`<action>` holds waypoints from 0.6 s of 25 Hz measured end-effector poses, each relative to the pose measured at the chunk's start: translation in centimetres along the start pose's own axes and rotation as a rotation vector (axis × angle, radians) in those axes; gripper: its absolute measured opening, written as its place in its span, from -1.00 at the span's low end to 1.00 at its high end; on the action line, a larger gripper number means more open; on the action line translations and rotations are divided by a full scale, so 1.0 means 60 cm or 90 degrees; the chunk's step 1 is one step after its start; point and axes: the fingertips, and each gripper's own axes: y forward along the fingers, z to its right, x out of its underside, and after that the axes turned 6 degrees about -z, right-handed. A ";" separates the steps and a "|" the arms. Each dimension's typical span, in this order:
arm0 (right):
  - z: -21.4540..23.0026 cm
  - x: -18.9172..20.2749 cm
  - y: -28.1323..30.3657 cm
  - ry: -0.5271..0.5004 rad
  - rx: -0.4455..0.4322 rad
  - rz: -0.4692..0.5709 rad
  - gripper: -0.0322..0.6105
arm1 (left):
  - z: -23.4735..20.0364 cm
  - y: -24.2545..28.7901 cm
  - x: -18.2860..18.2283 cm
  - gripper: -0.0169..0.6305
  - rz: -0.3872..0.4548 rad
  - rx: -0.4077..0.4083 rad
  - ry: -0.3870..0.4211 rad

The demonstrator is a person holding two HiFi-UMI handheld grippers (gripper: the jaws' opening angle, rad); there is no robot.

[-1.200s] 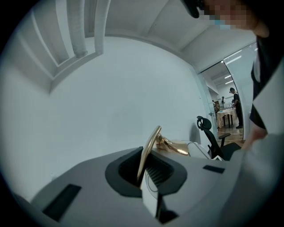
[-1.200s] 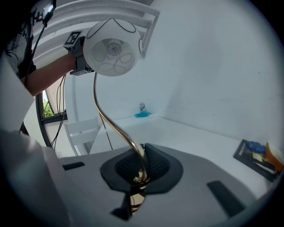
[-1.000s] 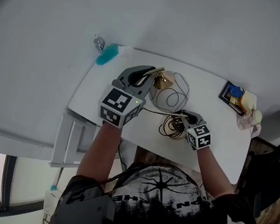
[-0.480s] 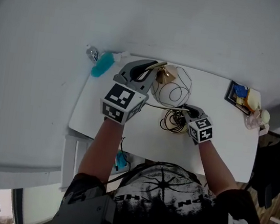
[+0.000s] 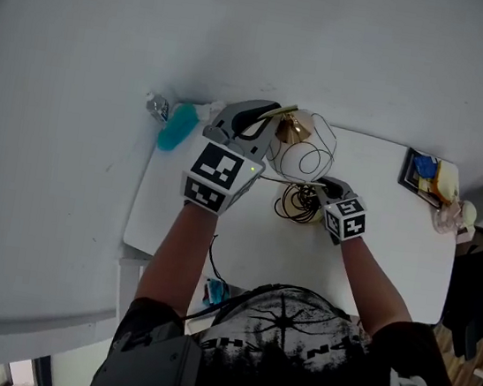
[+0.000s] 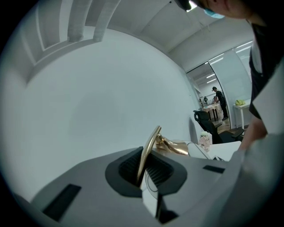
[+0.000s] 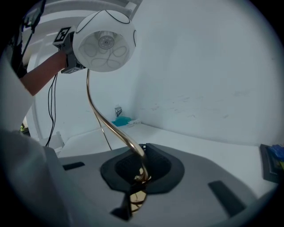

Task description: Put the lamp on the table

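The lamp has a white globe shade (image 5: 303,152) (image 7: 104,41) laced with thin wire, a curved gold stem (image 7: 109,123) and a coiled gold foot (image 5: 297,204). It is over the white table (image 5: 376,251). My left gripper (image 5: 264,121) (image 6: 143,172) is shut on a flat gold strip (image 6: 148,151) of the lamp, just by the gold fitting (image 6: 172,147) next to the shade. To the right and lower down, my right gripper (image 5: 320,190) (image 7: 139,175) is shut on the lower end of the stem. In the right gripper view the shade stands high above the jaws.
A teal object (image 5: 178,126) (image 7: 120,120) and a small bottle (image 5: 156,106) lie at the table's far left corner by the white wall. A framed picture (image 5: 424,169) and a pale soft item (image 5: 453,214) sit at the right end. A black cable (image 7: 51,111) hangs at the left.
Both grippers and the lamp have shifted a little toward the wall, and the head view has shifted with them. Both grips on the lamp are unchanged.
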 end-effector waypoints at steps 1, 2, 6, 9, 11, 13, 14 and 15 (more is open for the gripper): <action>0.003 -0.004 0.011 0.003 -0.001 -0.001 -0.84 | -0.006 0.006 -0.002 -0.89 0.000 0.001 0.008; 0.006 -0.008 0.022 0.005 -0.001 -0.002 -0.84 | -0.011 0.013 -0.002 -0.89 -0.002 0.003 0.017; 0.019 -0.018 0.058 0.015 -0.002 -0.005 -0.84 | -0.026 0.037 0.000 -0.89 -0.011 0.003 0.041; 0.027 -0.028 0.086 0.017 -0.006 -0.005 -0.84 | -0.033 0.050 -0.003 -0.89 -0.016 -0.003 0.065; 0.029 -0.031 0.101 0.025 -0.009 -0.005 -0.84 | -0.033 0.058 -0.003 -0.89 -0.021 -0.007 0.080; 0.030 -0.032 0.115 0.033 -0.012 -0.005 -0.84 | -0.033 0.065 -0.002 -0.89 -0.027 -0.009 0.094; 0.032 -0.033 0.121 0.036 -0.013 -0.004 -0.84 | -0.032 0.070 -0.001 -0.89 -0.031 -0.009 0.101; 0.033 -0.034 0.127 0.040 -0.014 -0.004 -0.84 | -0.032 0.075 -0.001 -0.89 -0.035 -0.009 0.107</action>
